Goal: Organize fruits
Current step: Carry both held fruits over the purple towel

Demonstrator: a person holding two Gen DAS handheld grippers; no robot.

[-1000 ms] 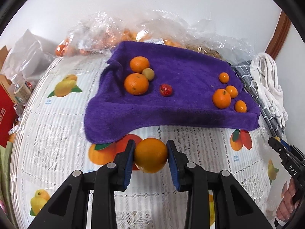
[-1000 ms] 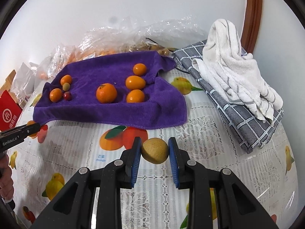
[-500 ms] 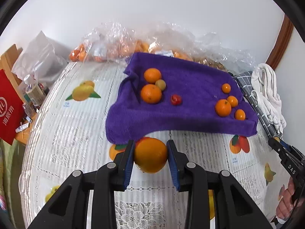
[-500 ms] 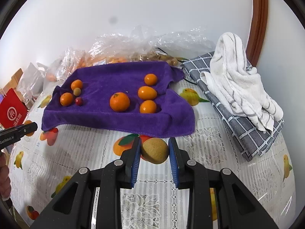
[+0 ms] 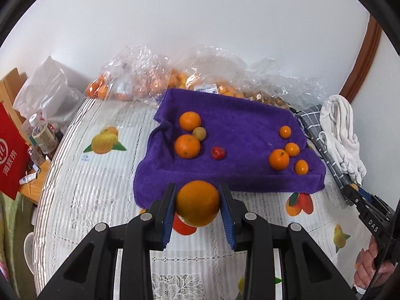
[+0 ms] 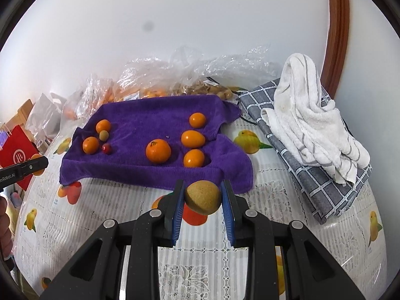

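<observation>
My left gripper [image 5: 197,203] is shut on a large orange [image 5: 198,203], held above the tablecloth just in front of the purple towel [image 5: 240,122]. My right gripper [image 6: 203,197] is shut on a tan-brown round fruit [image 6: 203,197], held in front of the towel's [image 6: 155,110] near right edge. On the towel's left lie two oranges [image 5: 187,146], a small green-brown fruit [image 5: 199,133] and a small red fruit [image 5: 218,152]. On its right lie several small oranges [image 5: 278,159].
Clear plastic bags of fruit [image 5: 140,80] lie behind the towel by the wall. A grey checked cloth with a white towel [image 6: 307,115] lies to the right. A red bag [image 5: 10,147], bottles and a white bag sit off the table's left edge.
Both grippers have risen and pulled back from the purple towel, each still holding its fruit. The fruits on the towel have not moved.
</observation>
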